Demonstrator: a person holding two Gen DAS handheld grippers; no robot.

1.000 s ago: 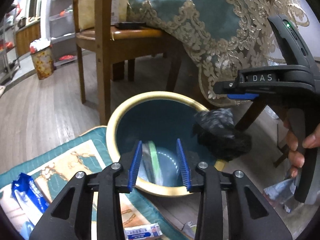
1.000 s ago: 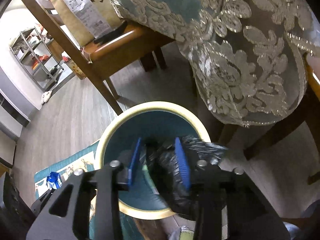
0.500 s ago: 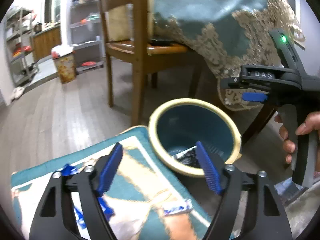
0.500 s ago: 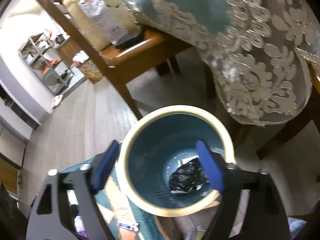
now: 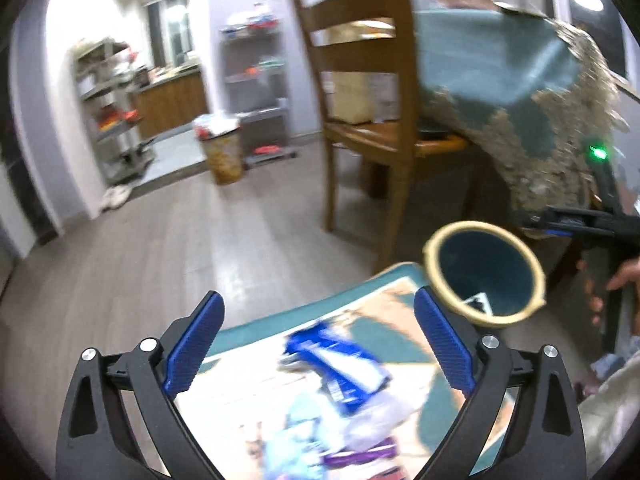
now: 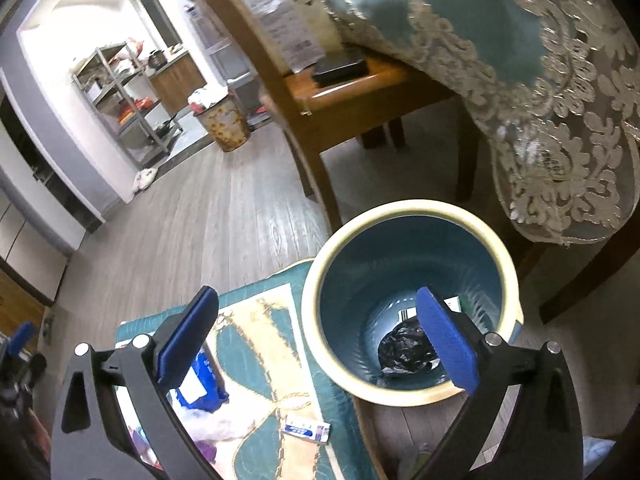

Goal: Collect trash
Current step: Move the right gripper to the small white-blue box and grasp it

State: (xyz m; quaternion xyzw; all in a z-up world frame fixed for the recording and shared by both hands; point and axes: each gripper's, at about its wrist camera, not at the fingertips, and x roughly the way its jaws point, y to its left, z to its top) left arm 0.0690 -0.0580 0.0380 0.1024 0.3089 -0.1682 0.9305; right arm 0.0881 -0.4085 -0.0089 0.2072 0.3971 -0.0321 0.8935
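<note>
Both hand-held grippers wide, empty: left [image 5: 316,334] over blue wrapper [image 5: 340,364], right [image 6: 318,334] above bin [image 6: 404,210].

Bag [image 6: 406,346] in bin [image 6: 320,280] (beside rug [image 6: 256,320]).

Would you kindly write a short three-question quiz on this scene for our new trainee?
1. True or false: the black bag lies inside the teal bin.
2. What is the left tool holding? A) a blue wrapper B) a black bag C) nothing
3. Fill in: the small white and blue packet lies on the ____, beside the bin.

Key: 1. True. 2. C; it is open above the blue wrapper. 3. The patterned mat.
</note>
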